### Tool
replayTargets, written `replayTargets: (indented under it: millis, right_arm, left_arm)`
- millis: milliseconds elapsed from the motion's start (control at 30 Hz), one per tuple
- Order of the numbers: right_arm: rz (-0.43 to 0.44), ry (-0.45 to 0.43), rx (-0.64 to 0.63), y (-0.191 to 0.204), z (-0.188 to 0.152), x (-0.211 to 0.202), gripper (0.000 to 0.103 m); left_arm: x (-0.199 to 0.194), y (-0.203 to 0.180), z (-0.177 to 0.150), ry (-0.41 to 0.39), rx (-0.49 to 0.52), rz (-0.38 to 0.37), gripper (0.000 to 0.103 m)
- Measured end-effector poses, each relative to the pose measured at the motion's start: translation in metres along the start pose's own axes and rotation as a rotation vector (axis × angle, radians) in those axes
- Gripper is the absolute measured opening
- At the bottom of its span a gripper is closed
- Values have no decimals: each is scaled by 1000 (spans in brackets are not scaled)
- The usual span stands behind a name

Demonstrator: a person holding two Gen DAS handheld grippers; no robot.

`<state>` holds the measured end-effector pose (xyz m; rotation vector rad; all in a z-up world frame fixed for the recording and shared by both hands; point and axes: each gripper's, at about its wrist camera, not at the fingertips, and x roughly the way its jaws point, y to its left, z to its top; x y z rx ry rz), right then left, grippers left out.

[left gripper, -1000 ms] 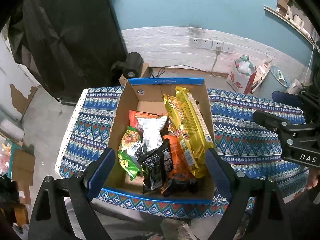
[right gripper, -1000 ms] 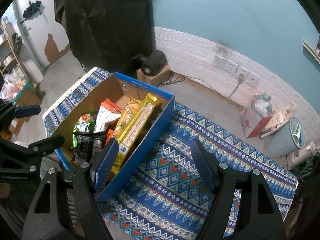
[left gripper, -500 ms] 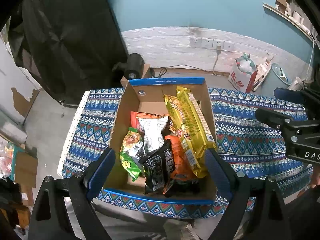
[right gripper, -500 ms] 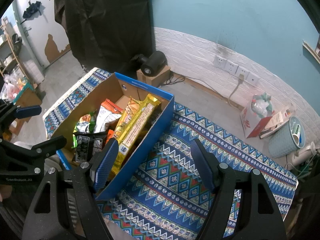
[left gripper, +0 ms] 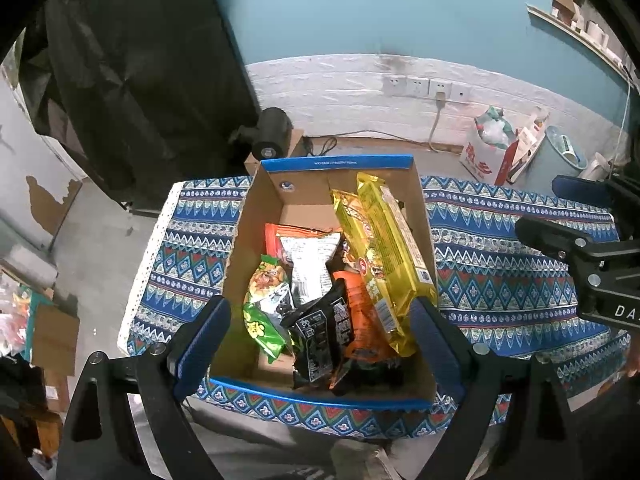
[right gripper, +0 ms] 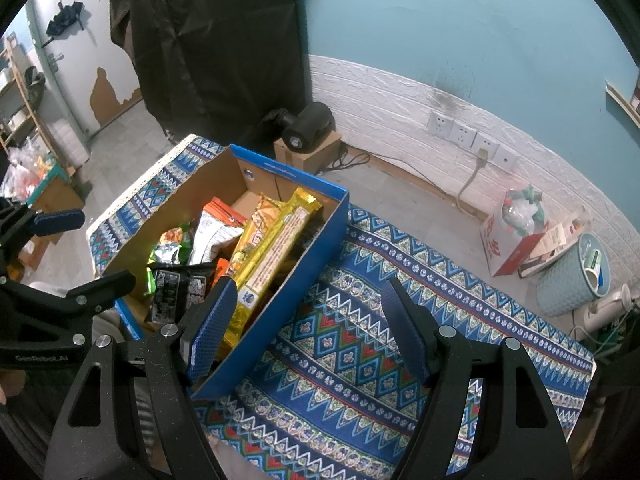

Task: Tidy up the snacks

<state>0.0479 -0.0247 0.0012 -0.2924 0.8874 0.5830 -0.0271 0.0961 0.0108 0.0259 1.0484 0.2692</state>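
A blue-rimmed cardboard box (left gripper: 334, 164) (right gripper: 320, 248) of snacks stands on a patterned cloth table (left gripper: 500, 264) (right gripper: 352, 344). Inside lie two long yellow packs (left gripper: 384, 248) (right gripper: 276, 252), an orange-and-white bag (left gripper: 308, 256), green bags (left gripper: 264, 304), a black packet (left gripper: 320, 328) and an orange packet (left gripper: 360, 320). My left gripper (left gripper: 318, 328) hovers open above the box's near end, with nothing between its fingers. My right gripper (right gripper: 308, 316) is open over the box's right wall and the cloth, holding nothing. Each gripper shows at the edge of the other's view.
Beyond the table a black cylinder on a small carton (right gripper: 306, 126) sits by the wall with sockets (left gripper: 424, 88). A red-and-white box (right gripper: 516, 236) and a pale bin (right gripper: 572, 276) stand on the floor at right. A dark curtain (left gripper: 132, 80) hangs at left.
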Motion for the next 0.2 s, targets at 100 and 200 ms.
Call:
replayTargets:
  millis: [100, 200]
  right_arm:
    - [0, 1, 0, 0, 0, 0, 74]
    - [0, 2, -1, 0, 0, 0, 74]
  left_arm:
    - [0, 0, 0, -5, 3, 3, 92]
    - [1, 0, 0, 2, 5, 5, 92]
